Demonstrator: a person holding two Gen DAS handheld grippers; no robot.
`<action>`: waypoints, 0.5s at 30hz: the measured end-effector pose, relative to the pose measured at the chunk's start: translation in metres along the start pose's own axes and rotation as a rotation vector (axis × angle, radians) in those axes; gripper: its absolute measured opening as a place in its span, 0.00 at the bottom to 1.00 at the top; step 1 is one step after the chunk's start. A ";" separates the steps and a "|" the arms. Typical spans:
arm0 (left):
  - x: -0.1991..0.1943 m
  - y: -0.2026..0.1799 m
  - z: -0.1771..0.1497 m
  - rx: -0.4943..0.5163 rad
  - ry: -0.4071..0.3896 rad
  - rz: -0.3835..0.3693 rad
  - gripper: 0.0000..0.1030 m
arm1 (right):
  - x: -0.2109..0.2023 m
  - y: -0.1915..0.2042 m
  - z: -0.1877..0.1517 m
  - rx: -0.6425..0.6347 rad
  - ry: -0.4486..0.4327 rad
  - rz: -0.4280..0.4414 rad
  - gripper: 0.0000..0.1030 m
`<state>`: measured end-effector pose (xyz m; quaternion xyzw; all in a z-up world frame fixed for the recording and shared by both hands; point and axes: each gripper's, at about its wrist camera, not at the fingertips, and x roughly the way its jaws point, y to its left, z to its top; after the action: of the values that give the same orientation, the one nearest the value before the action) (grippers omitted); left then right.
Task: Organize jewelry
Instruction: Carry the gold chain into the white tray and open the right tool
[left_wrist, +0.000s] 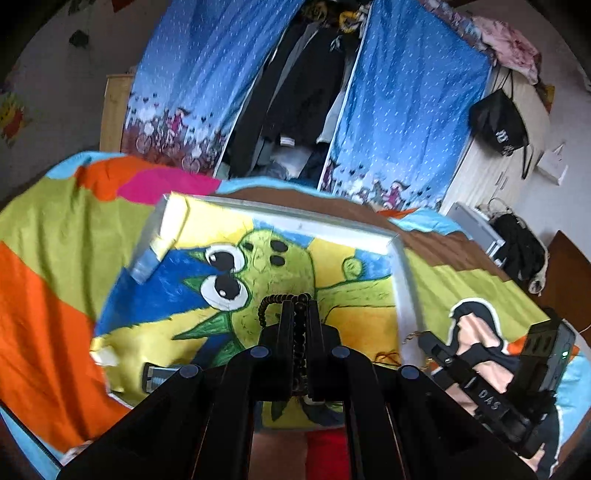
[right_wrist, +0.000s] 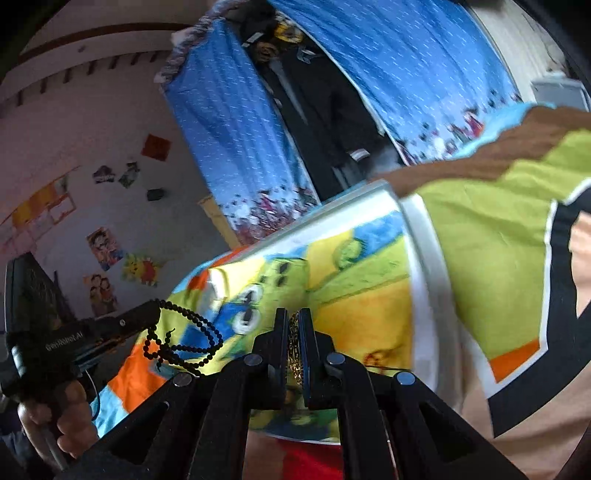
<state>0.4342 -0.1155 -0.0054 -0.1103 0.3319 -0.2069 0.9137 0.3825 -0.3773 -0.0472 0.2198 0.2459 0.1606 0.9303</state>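
Left wrist view: the left gripper (left_wrist: 300, 306) has its jaws pressed together on a black bead strand (left_wrist: 300, 343), small round dark beads on a cord. The strand runs lengthwise between the fingers, near to far, and loops out past the tips toward the left. Beneath lies a painted canvas (left_wrist: 332, 266) with a green big-eyed cartoon creature, resting on a colourful bedspread (left_wrist: 44, 258). At the right, the right gripper (left_wrist: 424, 338) hangs over the bedspread, a thin gold chain (left_wrist: 408, 338) trailing at its tip.

Right wrist view: at the left, the bead strand dangles in slack loops from the left gripper. In the centre, the right gripper's jaws are clamped on the gold chain, bunched between the fingers along their near-to-far line.
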 end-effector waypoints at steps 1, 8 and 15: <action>0.007 0.001 -0.003 -0.005 0.011 0.003 0.03 | 0.002 -0.004 -0.001 0.006 0.005 -0.012 0.06; 0.033 0.007 -0.024 -0.018 0.068 0.012 0.03 | 0.013 -0.022 -0.010 0.013 0.077 -0.099 0.08; 0.035 -0.004 -0.029 0.042 0.078 0.083 0.04 | 0.013 -0.011 -0.013 -0.080 0.087 -0.164 0.19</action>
<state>0.4382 -0.1363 -0.0459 -0.0692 0.3671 -0.1796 0.9101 0.3889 -0.3770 -0.0680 0.1542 0.2965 0.1029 0.9369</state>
